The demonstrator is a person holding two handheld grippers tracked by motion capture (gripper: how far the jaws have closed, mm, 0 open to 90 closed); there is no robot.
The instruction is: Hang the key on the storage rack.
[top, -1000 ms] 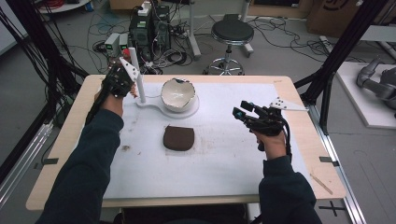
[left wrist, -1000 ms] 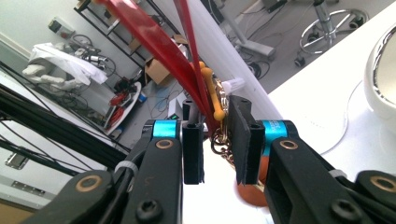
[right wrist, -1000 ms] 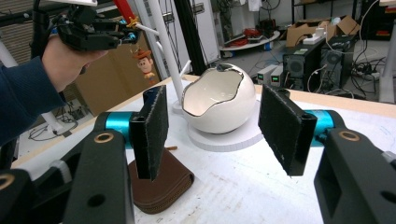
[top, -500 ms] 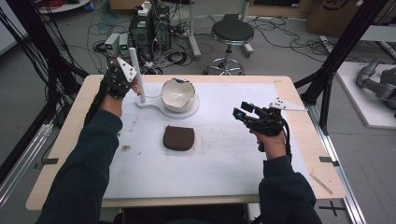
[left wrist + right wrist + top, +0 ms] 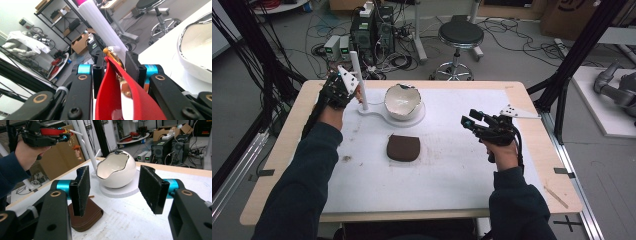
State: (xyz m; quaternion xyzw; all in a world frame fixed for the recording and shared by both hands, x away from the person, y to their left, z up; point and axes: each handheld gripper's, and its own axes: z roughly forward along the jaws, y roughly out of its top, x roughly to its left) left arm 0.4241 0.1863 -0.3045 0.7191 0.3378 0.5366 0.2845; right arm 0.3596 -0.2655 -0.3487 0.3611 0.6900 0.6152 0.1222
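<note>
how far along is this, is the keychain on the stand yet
Not yet. Already done: the left gripper has the red strap with its small charm clamped and lifted up beside the white post. Left: hanging it on the post. The right gripper waits open; the brown pouch lies untouched.

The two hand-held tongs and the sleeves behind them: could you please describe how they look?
Both tongs, left and right, are black metal frames with visible screw heads and brass-coloured pivots. Turquoise collars carry flat black jaws faced with rough dark padding. Each has a pale grey three-cornered plate on top and a black cable trailing back. The person wears dark navy long sleeves.
</note>
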